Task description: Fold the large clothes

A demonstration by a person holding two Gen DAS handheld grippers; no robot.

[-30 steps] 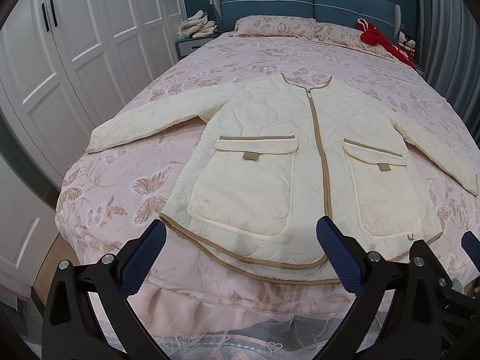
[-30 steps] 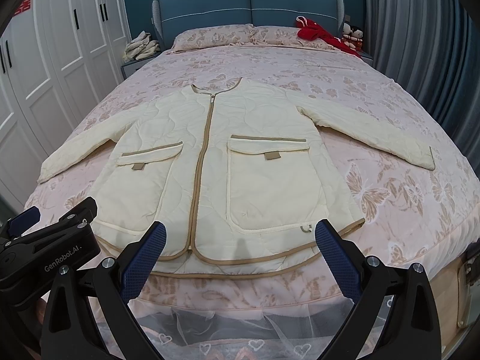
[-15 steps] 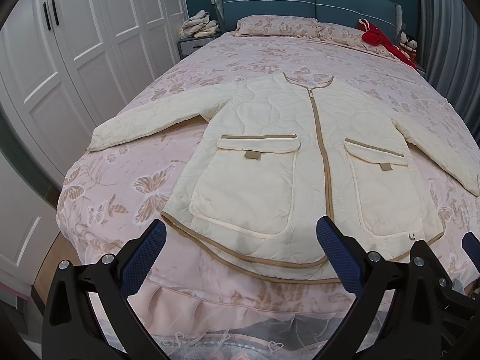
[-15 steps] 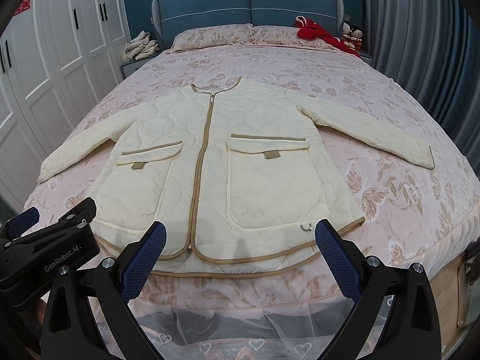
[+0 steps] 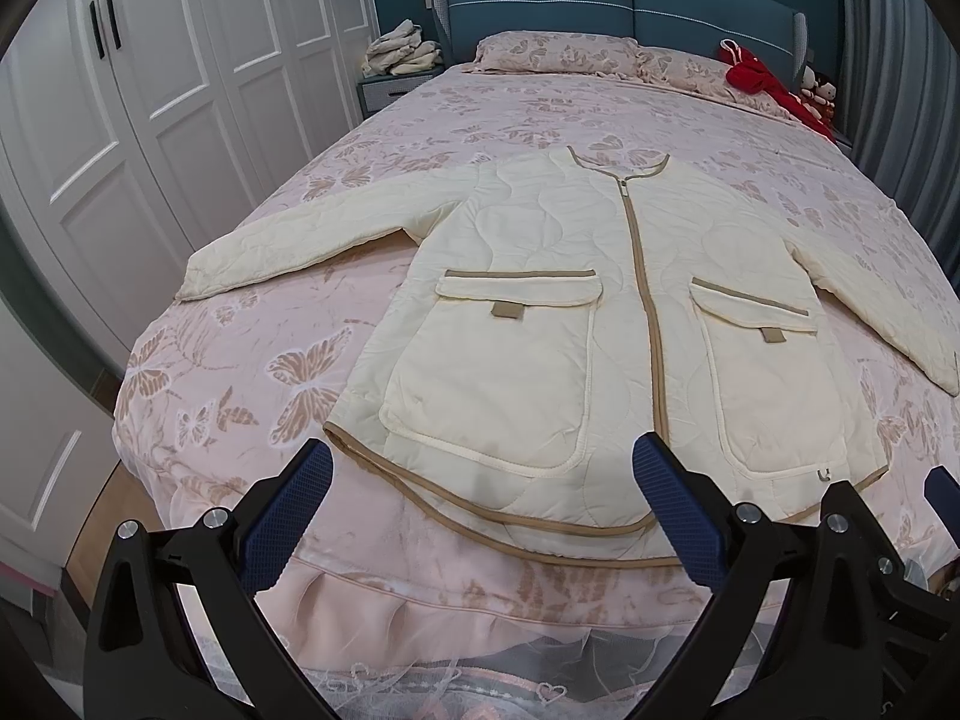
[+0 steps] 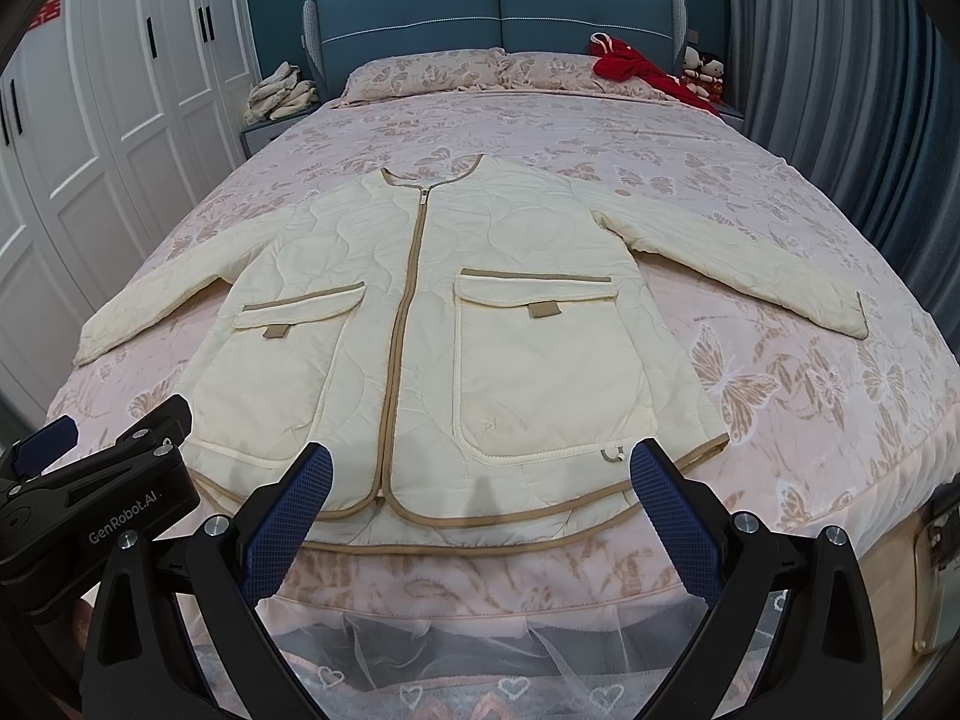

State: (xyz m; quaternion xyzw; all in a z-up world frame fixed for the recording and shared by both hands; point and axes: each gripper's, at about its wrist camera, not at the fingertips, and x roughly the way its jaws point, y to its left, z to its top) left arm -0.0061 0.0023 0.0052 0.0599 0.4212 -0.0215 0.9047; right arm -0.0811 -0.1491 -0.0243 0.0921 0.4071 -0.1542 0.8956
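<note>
A cream quilted jacket [image 5: 576,312] [image 6: 468,312] with tan trim and a zipped front lies flat, face up, on the pink butterfly bedspread [image 5: 252,354] [image 6: 798,384], both sleeves spread outward and its hem at the bed's foot. My left gripper [image 5: 480,498] hovers open above the hem by the left pocket, nothing between its blue pads. My right gripper [image 6: 480,498] is open too, over the hem near the zipper's lower end. In the right wrist view the left gripper [image 6: 96,480] shows at the lower left.
White wardrobe doors [image 5: 150,90] line the left side. A nightstand with piled cloth [image 5: 399,57] stands by the blue headboard [image 6: 498,12]. Red clothing and dolls [image 6: 648,75] lie near the pillows. Grey curtains [image 6: 840,90] hang at the right.
Both views have drifted slightly; the jacket sits a little lower in the frames. Both grippers stay open and the jacket is untouched.
</note>
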